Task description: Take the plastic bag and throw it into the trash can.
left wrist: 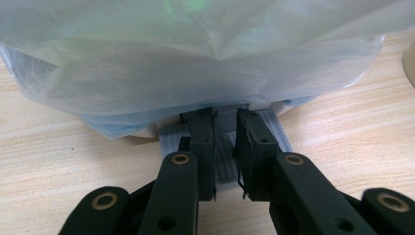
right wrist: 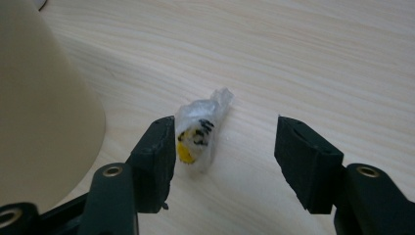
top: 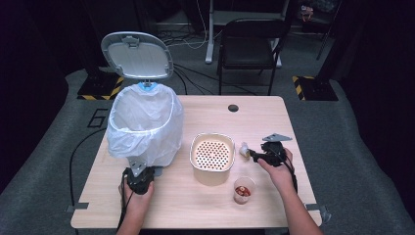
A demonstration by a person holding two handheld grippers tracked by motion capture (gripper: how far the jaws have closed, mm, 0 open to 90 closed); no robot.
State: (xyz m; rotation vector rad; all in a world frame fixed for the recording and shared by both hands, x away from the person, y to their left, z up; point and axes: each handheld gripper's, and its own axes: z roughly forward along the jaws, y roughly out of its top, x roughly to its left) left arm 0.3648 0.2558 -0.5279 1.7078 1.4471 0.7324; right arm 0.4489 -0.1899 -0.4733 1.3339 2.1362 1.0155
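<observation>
Here the wrapper [right wrist: 201, 131] lies on the table [top: 195, 205] between the right gripper's [right wrist: 222, 147] spread jaws, one side touching one jaw, the other jaw well apart. Its long axis runs up the right gripper view, twisted end pointing away from the gripper. The colander [top: 212, 156] stands just beside it toward the table's middle; the cup [top: 244, 189] sits nearer the front edge. The left gripper [left wrist: 225, 152] is clamped on the bin's [top: 144, 122] pedal [left wrist: 222, 147] near the left edge.
</observation>
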